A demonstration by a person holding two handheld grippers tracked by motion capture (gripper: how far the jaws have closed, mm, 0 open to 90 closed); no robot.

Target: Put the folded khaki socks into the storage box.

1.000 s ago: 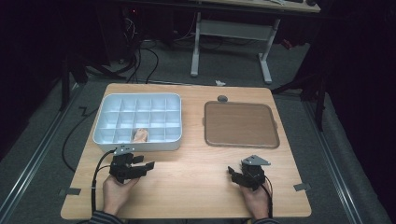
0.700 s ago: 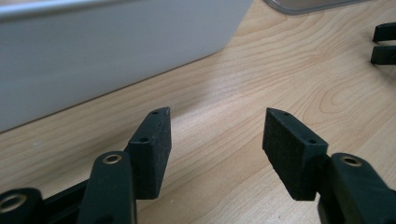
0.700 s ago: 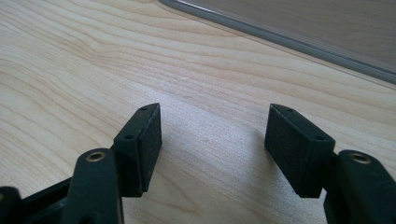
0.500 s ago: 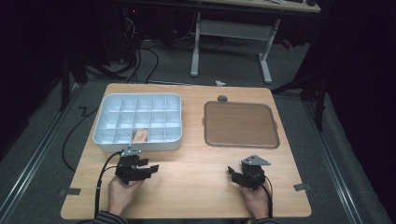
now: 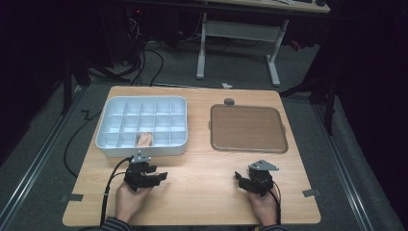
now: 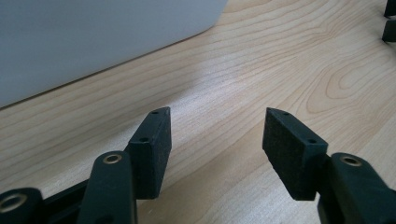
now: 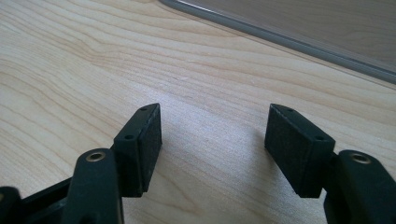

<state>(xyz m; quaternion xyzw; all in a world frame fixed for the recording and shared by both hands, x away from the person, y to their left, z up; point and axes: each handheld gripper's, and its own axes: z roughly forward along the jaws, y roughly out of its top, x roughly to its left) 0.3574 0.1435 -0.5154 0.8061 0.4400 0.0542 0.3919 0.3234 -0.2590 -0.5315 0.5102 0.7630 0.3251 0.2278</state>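
Note:
My left gripper rests low over the wooden table, just in front of the white compartment tray. Its jaws point to the right and stand open with nothing between them; the tray's white wall rises at the upper left of the left gripper view. My right gripper lies near the front edge, jaws open and empty, pointing left toward the other gripper. A pale tan object sits in a front compartment of the tray.
A brown flat tray lies at the right back, its grey rim just beyond my right gripper. A small grey knob-like thing sits behind it. Bare wood lies between the two grippers. Table legs and cables stand beyond the far edge.
The left hand has shifted slightly to the right along the tray's front. The right hand has kept still.

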